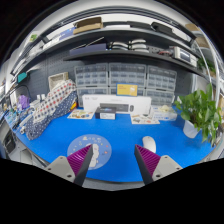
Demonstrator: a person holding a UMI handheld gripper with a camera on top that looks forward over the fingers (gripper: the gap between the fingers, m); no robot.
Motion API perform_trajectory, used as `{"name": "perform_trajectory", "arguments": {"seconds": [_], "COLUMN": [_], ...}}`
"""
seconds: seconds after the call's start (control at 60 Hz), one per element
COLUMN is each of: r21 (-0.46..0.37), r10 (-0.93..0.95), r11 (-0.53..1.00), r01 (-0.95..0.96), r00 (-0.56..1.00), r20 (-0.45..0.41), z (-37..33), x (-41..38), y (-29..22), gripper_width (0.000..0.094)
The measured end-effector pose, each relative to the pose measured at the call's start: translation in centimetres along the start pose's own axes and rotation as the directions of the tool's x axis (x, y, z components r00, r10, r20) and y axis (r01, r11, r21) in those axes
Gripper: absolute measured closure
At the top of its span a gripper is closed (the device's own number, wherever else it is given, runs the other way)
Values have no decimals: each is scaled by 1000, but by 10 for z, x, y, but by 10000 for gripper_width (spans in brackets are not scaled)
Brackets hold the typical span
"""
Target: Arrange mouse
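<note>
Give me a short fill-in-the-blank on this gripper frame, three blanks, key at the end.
1. The table surface is covered in ____ material.
2. The gripper fingers are ____, with nothing between them.
3. The potted plant stands beyond the ____ finger.

Missing words: blue; open; right

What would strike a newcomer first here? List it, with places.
The bright blue table cover fills the middle, just ahead of the open tongs. A round disc lies on it by the left purple pad. A leafy green plant in a white pot stands at the right, and grey drawer cabinets line the back wall.
</note>
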State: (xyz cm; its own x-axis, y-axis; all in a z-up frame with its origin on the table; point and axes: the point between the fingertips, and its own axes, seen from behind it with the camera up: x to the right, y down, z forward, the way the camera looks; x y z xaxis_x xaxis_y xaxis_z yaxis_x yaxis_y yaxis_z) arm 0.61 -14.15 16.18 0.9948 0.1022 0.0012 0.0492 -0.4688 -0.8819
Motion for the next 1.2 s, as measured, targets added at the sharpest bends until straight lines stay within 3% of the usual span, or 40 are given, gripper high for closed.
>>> {"name": "perform_trajectory", "arguments": {"seconds": [0.167, 0.333, 0.533, 0.95, 1.083, 1.2], "r21": [-98, -164, -209, -218, -233, -227], "r10": [16, 13, 20, 41, 41, 24], "r11": [995, 986, 976, 972, 969, 972], "r01": [-17, -30, -59, -85, -83, -58], "r00": [1000, 995, 982, 979, 983, 988], "r20": [-19, -103, -187, -199, -181, -150], "z": [10, 22, 46, 164, 192, 203], "x": [8, 49, 109, 178, 188, 182], "y": [53, 104, 129, 93, 86, 80], "gripper_width": [78, 75, 86, 100, 179, 319]}}
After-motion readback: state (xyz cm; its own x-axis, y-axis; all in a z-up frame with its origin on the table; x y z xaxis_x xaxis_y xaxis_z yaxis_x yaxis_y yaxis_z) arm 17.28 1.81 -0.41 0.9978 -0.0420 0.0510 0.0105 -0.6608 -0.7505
